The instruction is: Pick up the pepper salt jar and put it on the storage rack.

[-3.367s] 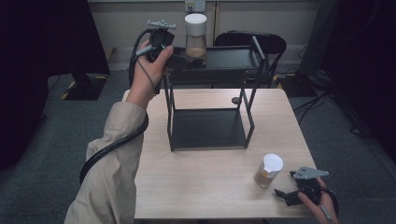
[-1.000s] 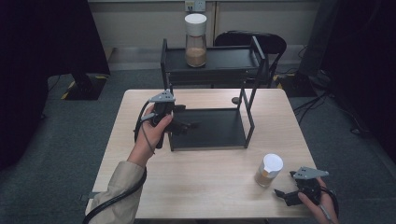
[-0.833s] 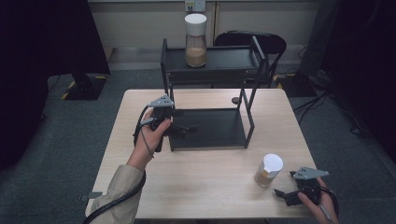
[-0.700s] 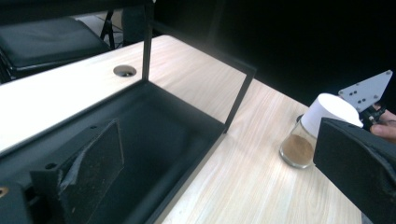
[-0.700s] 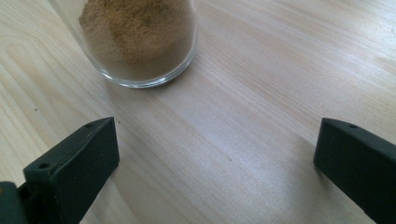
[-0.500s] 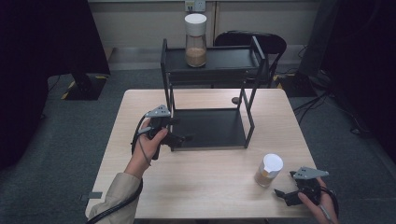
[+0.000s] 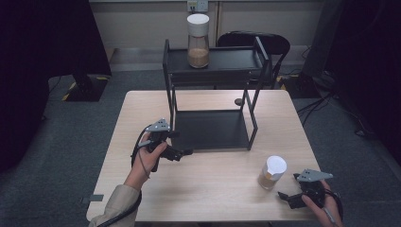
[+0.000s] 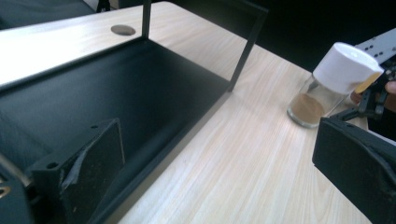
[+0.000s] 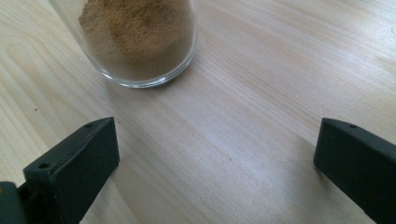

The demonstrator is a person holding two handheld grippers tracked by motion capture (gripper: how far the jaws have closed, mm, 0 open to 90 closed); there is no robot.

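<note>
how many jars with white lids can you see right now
2. One jar stands on the black rack's top shelf; the other jar stands on the table near the right gripper.

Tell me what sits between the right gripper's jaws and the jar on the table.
Nothing: bare wood. In the right gripper view the right gripper is open, with plain table running up to the jar.

No readable text, label, brand or number appears on anything.
</note>
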